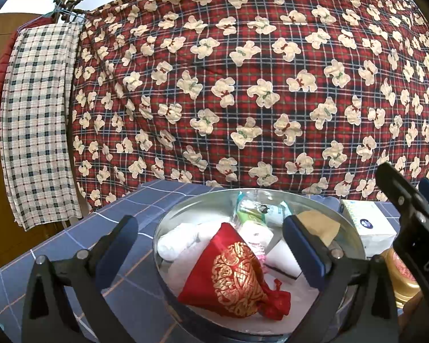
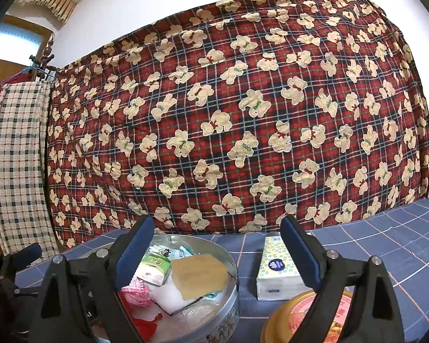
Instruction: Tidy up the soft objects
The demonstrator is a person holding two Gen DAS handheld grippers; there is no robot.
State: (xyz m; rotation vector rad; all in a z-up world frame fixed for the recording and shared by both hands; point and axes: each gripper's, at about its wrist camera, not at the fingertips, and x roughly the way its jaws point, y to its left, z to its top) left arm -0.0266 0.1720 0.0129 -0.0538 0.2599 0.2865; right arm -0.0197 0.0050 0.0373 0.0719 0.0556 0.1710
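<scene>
A round metal tin (image 1: 163,223) stands on the blue checked cloth. Inside lie a red pouch with gold embroidery (image 1: 237,274), a rolled white cloth (image 1: 180,240), a green tissue pack (image 1: 251,217) and a tan sponge (image 1: 320,223). My left gripper (image 1: 211,245) is open over the tin, its pads wide on either side of the pouch and not touching it. In the right wrist view, my right gripper (image 2: 217,251) is open and empty, between the tin (image 2: 214,323) and a white tissue box (image 2: 274,271). The sponge (image 2: 200,274) tops the pile.
A gold tin lid (image 2: 297,317) lies on the cloth just below the right gripper, in front of the tissue box. A red plaid blanket with bears (image 2: 243,114) hangs close behind the table. A checked cloth (image 1: 37,114) hangs on a rack at left. Blue cloth (image 2: 386,243) stretches right.
</scene>
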